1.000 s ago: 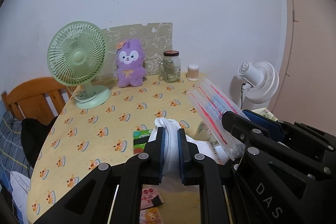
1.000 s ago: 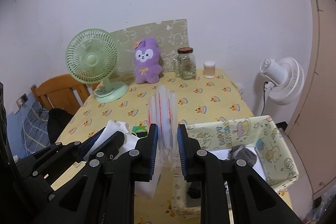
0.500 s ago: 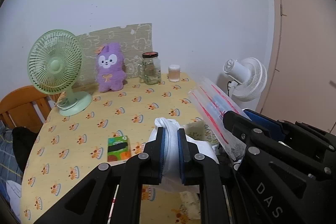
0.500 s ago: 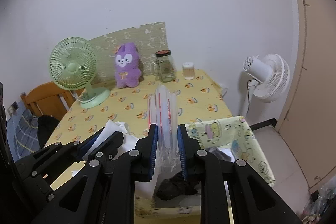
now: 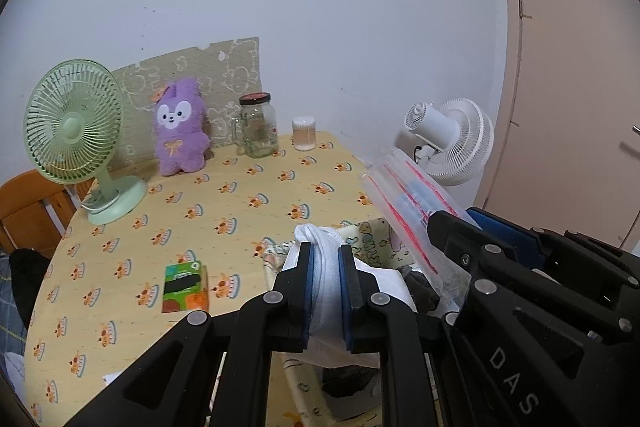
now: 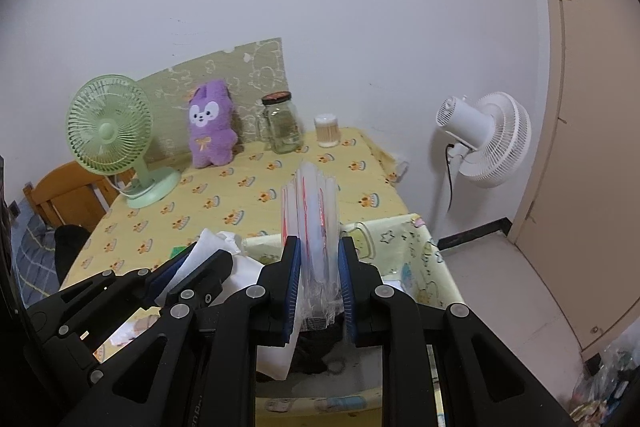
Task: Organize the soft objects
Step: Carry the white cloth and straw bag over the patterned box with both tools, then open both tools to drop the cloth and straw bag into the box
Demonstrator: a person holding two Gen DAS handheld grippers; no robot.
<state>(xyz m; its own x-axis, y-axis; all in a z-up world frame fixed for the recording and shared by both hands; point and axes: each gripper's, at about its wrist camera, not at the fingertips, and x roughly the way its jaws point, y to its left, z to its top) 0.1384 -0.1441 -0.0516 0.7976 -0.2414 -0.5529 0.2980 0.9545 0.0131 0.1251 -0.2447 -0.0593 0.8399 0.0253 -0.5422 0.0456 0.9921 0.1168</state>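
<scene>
My left gripper (image 5: 325, 259) is shut on a white soft bundle (image 5: 326, 275) and holds it over a yellow patterned fabric bin (image 5: 372, 239) at the table's right edge. My right gripper (image 6: 319, 255) is shut on a clear zip bag with red stripes (image 6: 312, 211), held upright above the same bin (image 6: 404, 251). The bag (image 5: 408, 195) and the right gripper show at the right of the left wrist view. Dark cloth (image 6: 316, 351) lies inside the bin. A purple plush bunny (image 5: 180, 131) stands at the back of the table.
A green desk fan (image 5: 76, 135), a glass jar (image 5: 258, 125) and a small cup (image 5: 304, 134) stand on the yellow tablecloth (image 5: 224, 203). A green tissue pack (image 5: 185, 287) lies nearer. A white floor fan (image 6: 484, 139) stands right. A wooden chair (image 6: 68, 195) is at the left.
Both grippers have moved right with their loads, from above the table to above the fabric bin. The tissue pack now lies to the left of my left gripper.
</scene>
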